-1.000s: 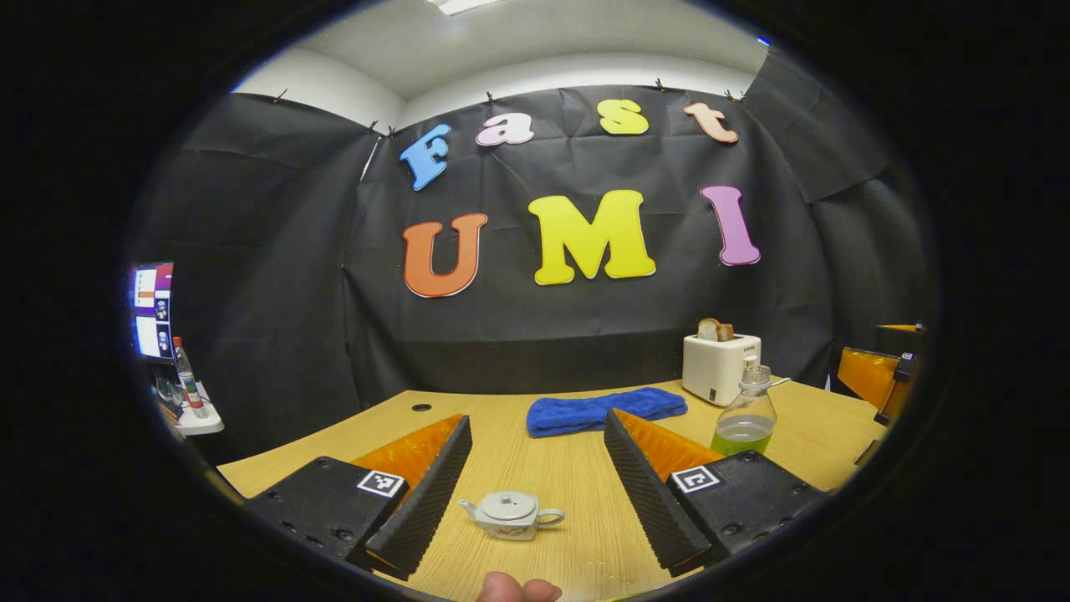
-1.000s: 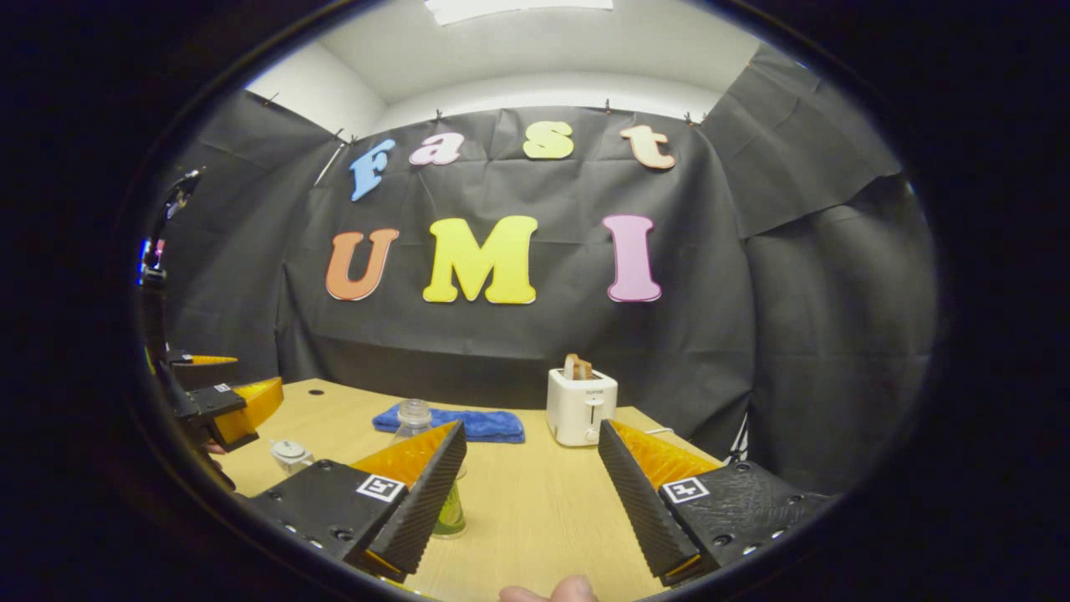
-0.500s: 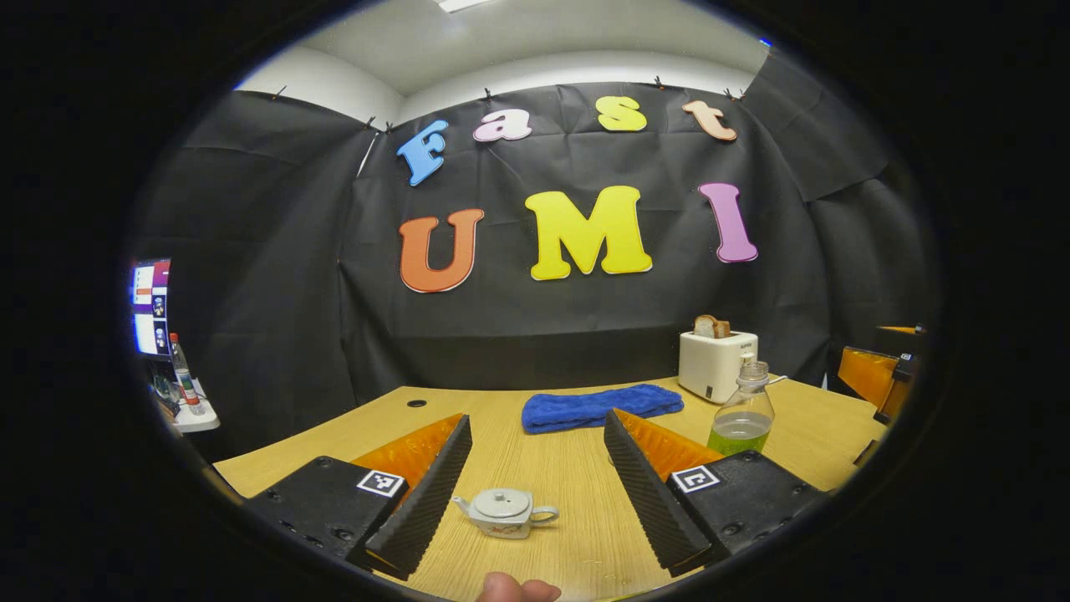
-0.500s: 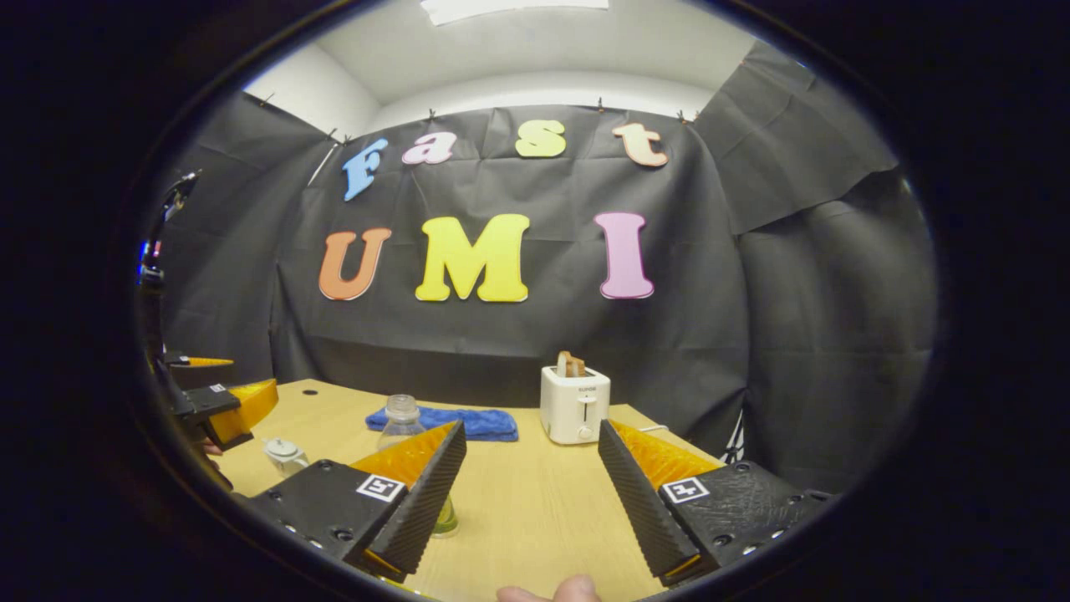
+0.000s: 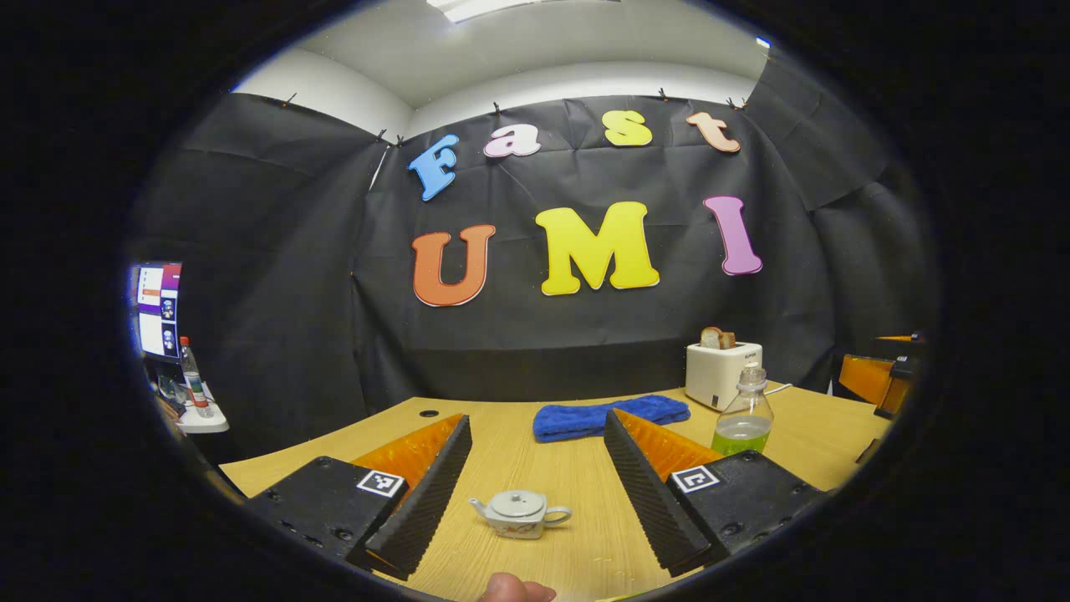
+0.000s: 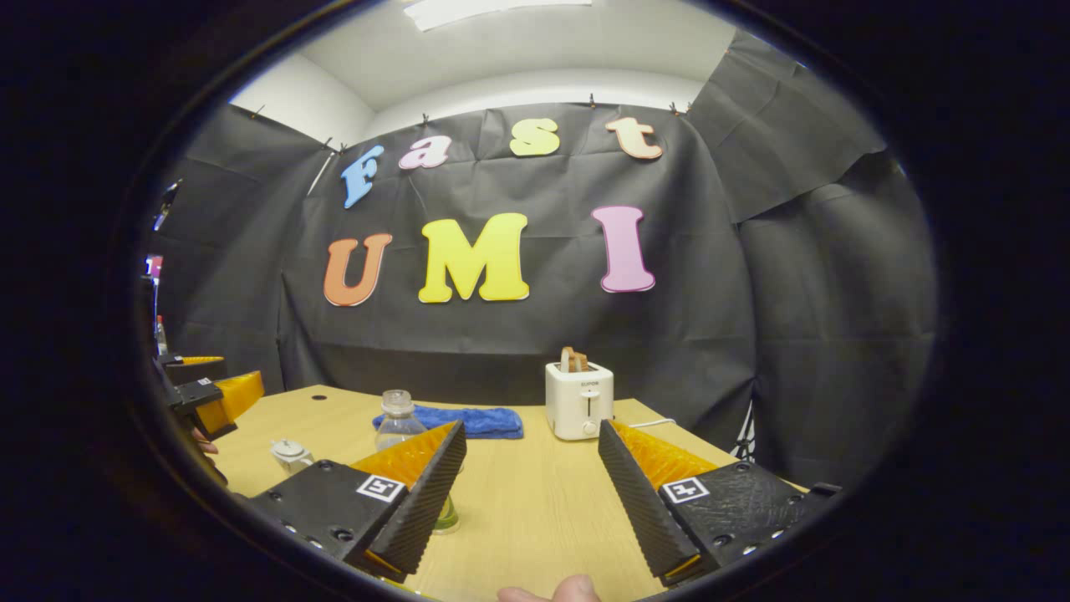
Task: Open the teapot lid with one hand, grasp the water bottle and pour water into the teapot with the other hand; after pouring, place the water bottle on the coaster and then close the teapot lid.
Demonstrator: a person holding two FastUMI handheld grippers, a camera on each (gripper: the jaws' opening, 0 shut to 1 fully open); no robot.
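While both tools stand above the wooden table (image 5: 501, 451), neither one grips anything. In the left gripper view, the left tool (image 5: 535, 493) has its two fingers spread wide, and the small white teapot (image 5: 520, 513) sits on the table in the gap between them, lid on, spout to the left and handle to the right, touching neither finger. Beyond the right finger stands the water bottle (image 5: 743, 415), upright with green liquid in its lower part and its top uncapped as far as can be told. A blue towel (image 5: 610, 415) lies farther back, and a white toaster (image 5: 720, 374) with a slice of bread in it stands near the booth wall, just behind the bottle. A fingertip (image 5: 514, 589) shows at the bottom edge.

In the right gripper view, the right tool (image 6: 531, 493) is likewise spread wide and empty. The water bottle (image 6: 396, 422) stands partly behind its left finger, and the teapot (image 6: 288, 452) is farther left, near the left tool (image 6: 209, 401). The toaster (image 6: 579, 400) and towel (image 6: 489, 420) lie ahead.
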